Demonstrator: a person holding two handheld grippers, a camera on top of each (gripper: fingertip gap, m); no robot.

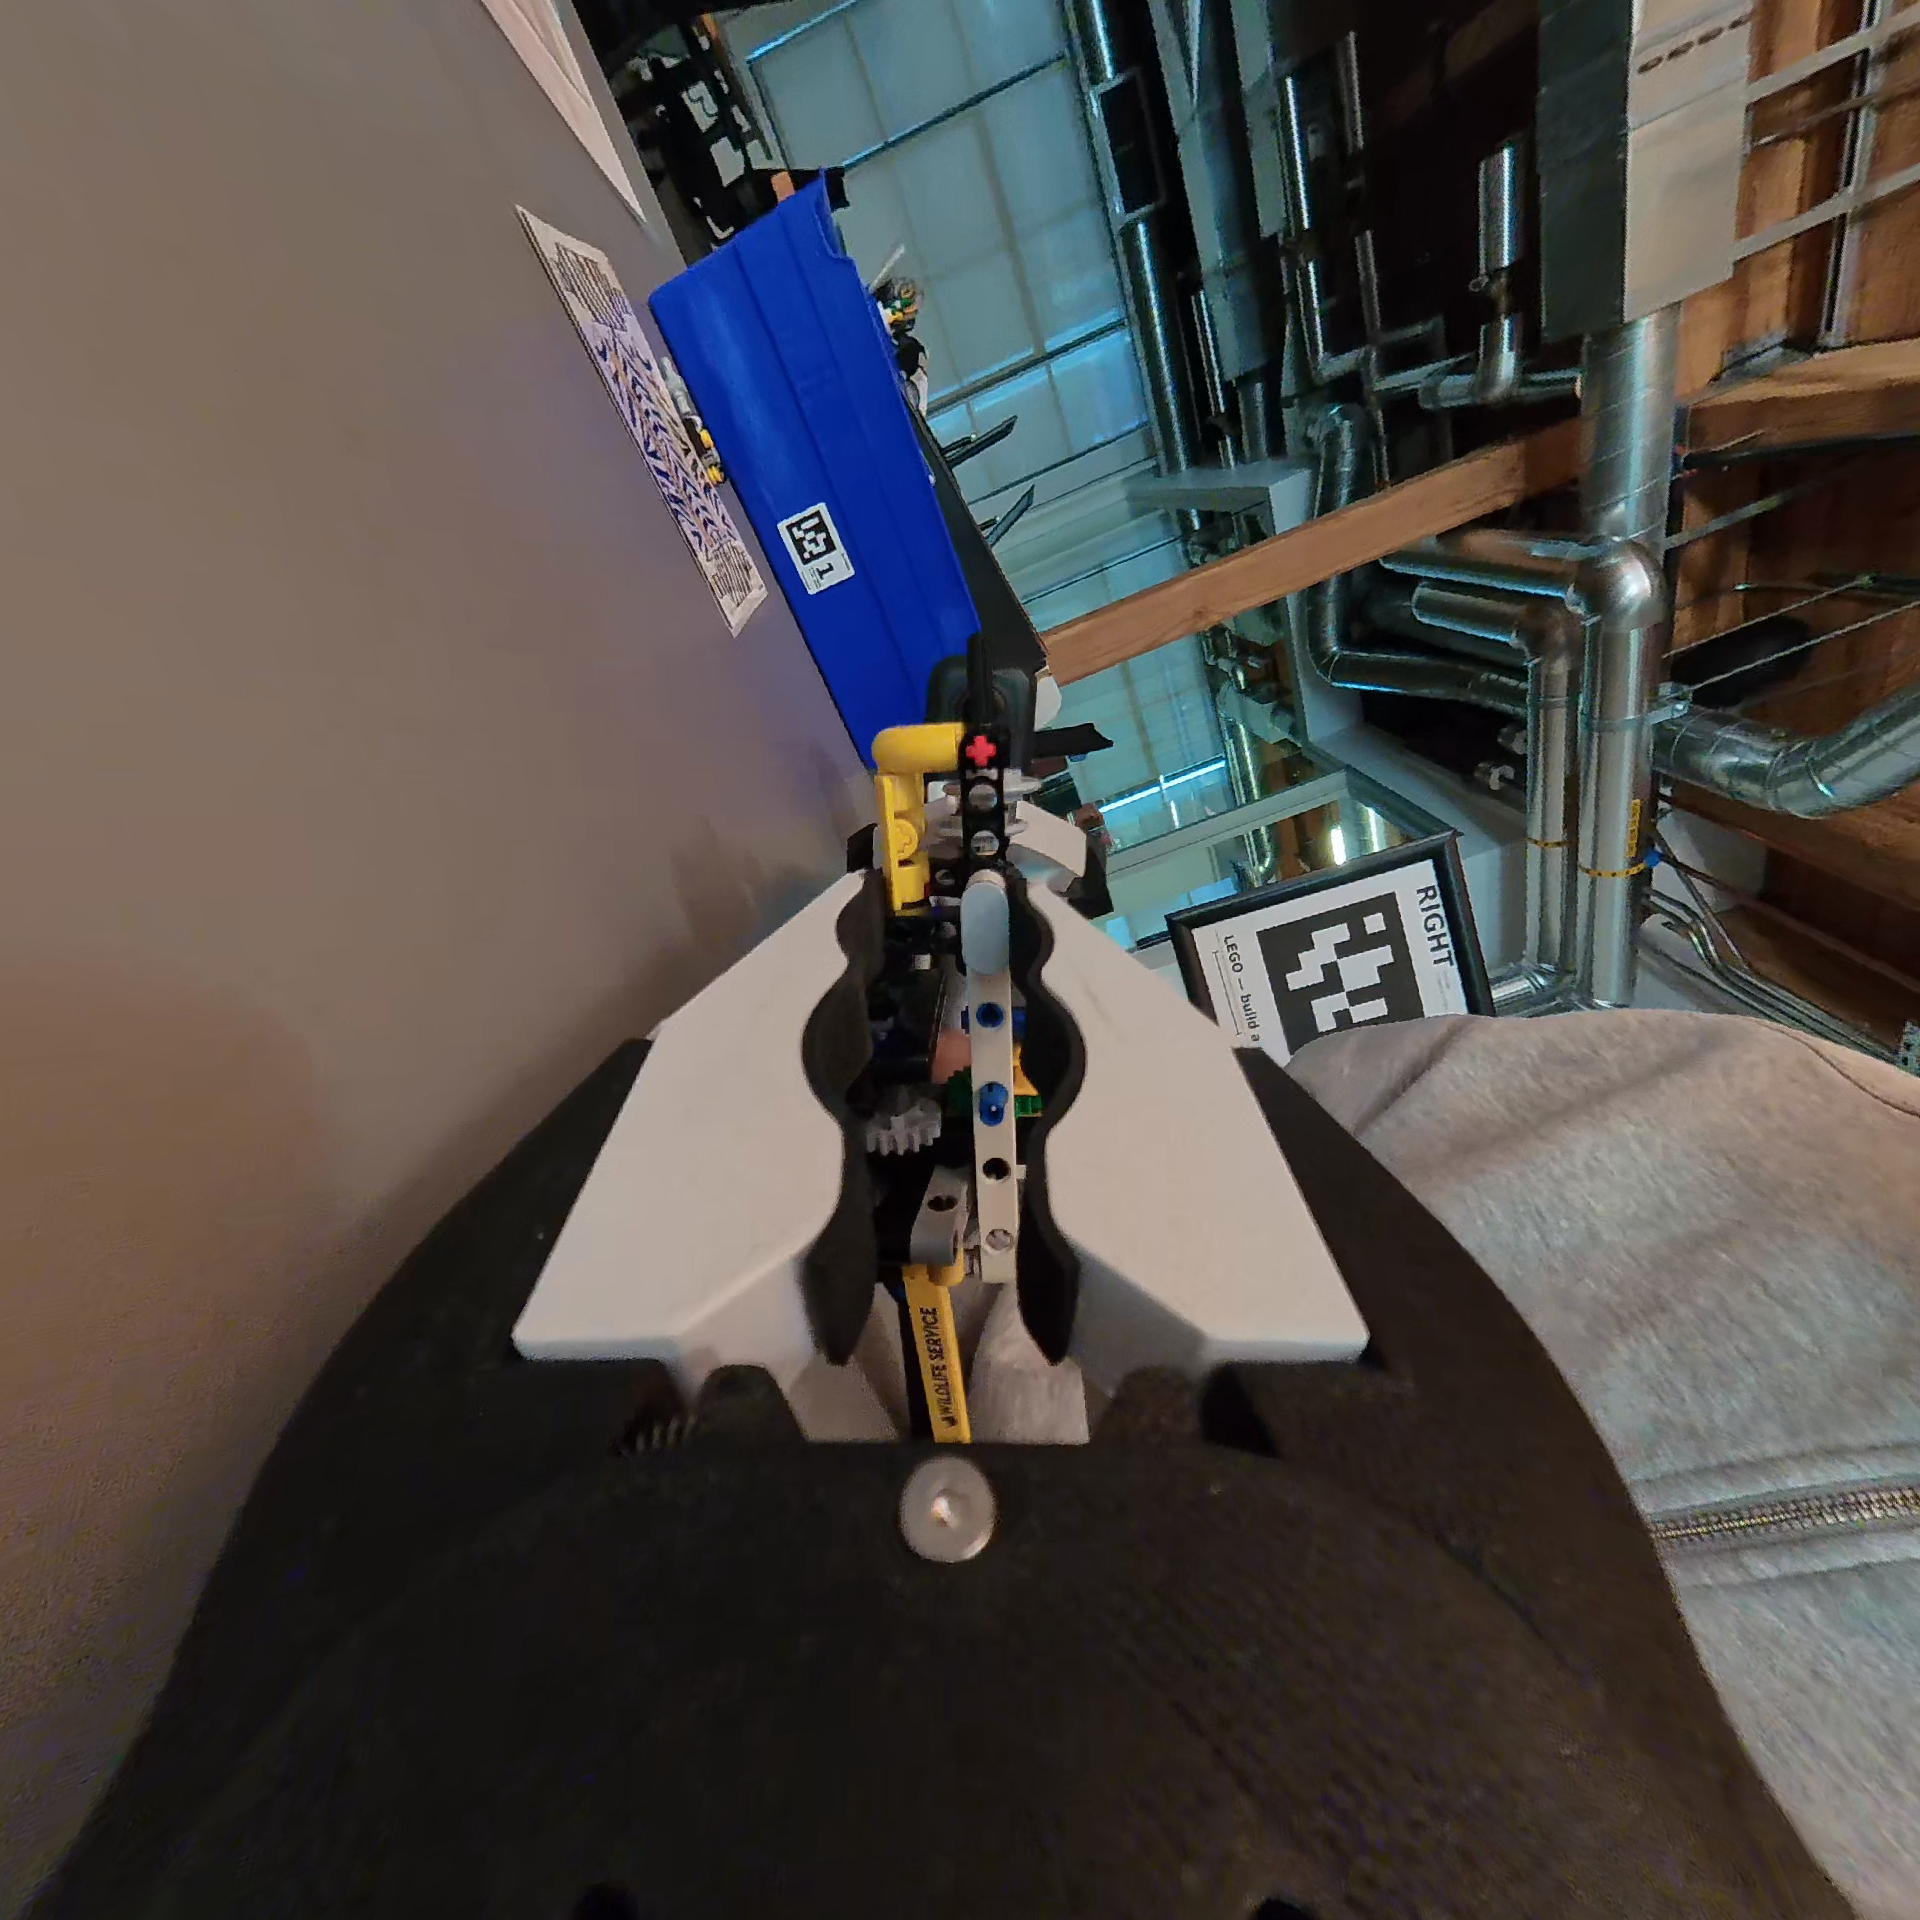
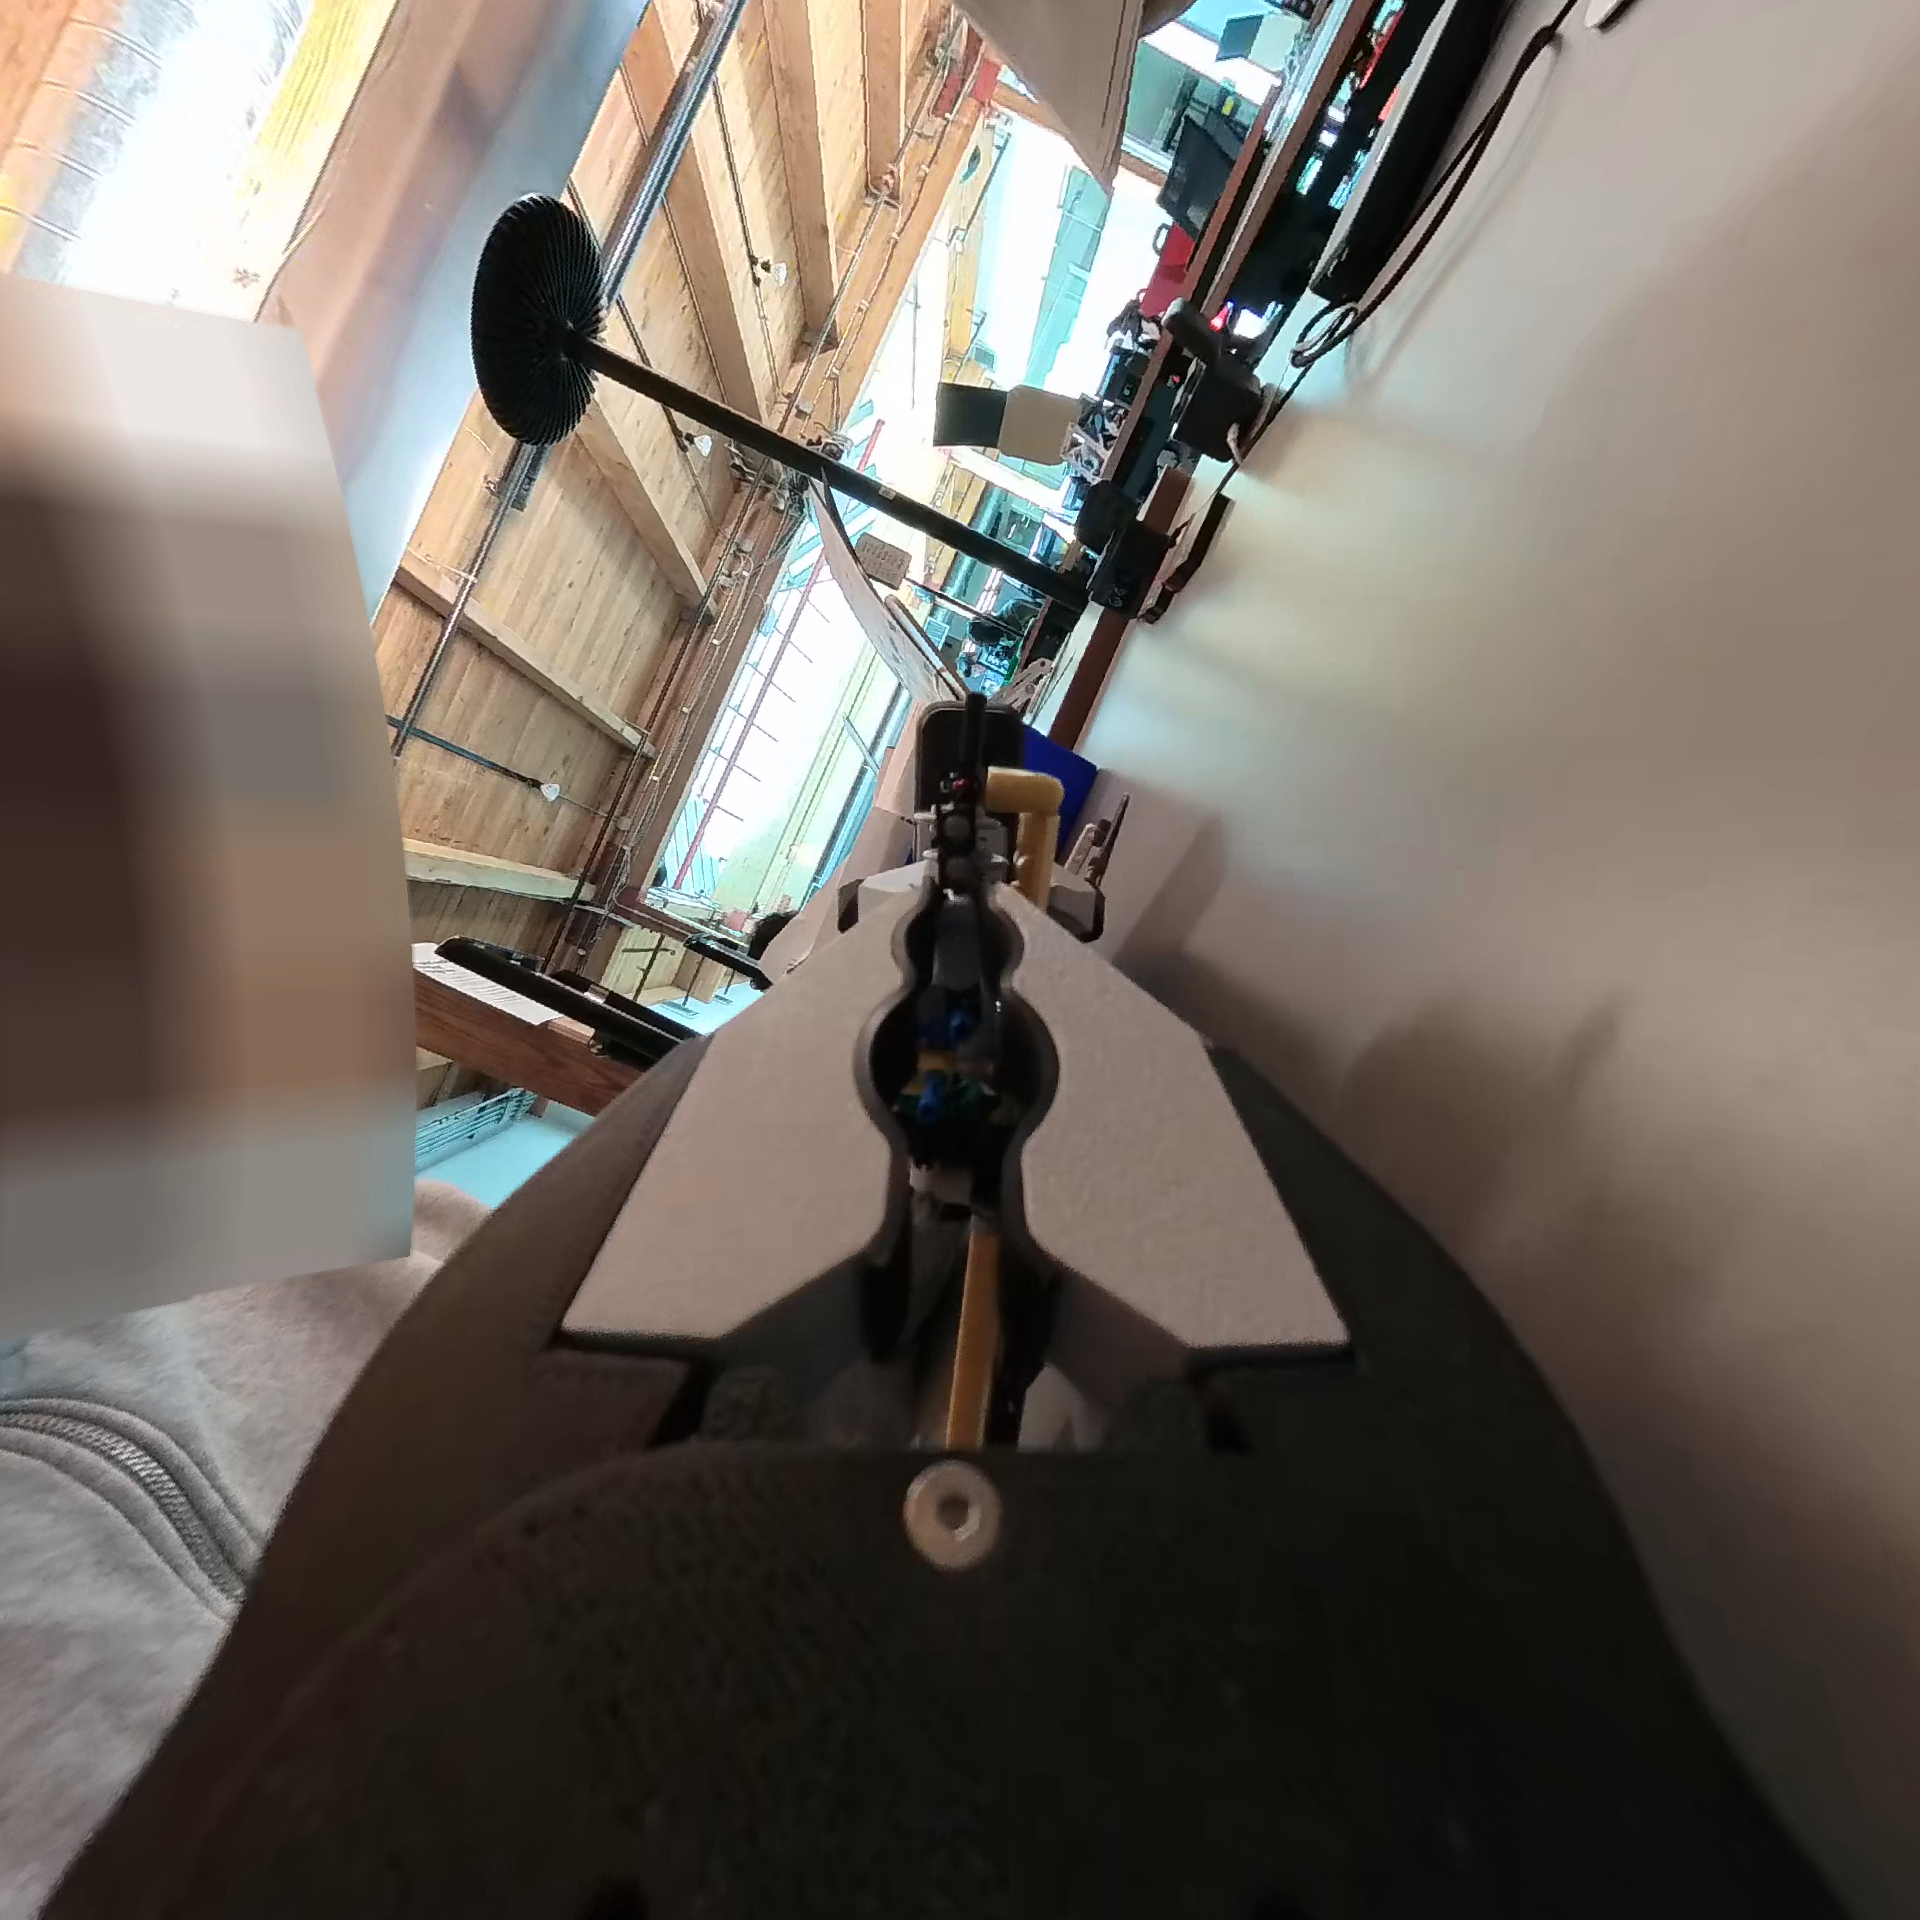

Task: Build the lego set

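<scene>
The lego model is a narrow build of a light grey beam with blue pins, a black beam with a red cross, a yellow L-shaped piece and a yellow strip. My left gripper is shut on it, and the model fills the gap between the white fingers. In the right wrist view my right gripper is shut on the same model from the opposite side. Its yellow piece sticks out past the fingertips. Both views are rolled sideways, with the model held above the table.
A blue bin with a tag stands on the grey table beside a patterned sheet. A framed marker sign stands nearby. A person's grey sleeve is close. A black lamp on a pole shows in the right wrist view. Only a small space, under 4 cm, lies between the two pairs of fingers.
</scene>
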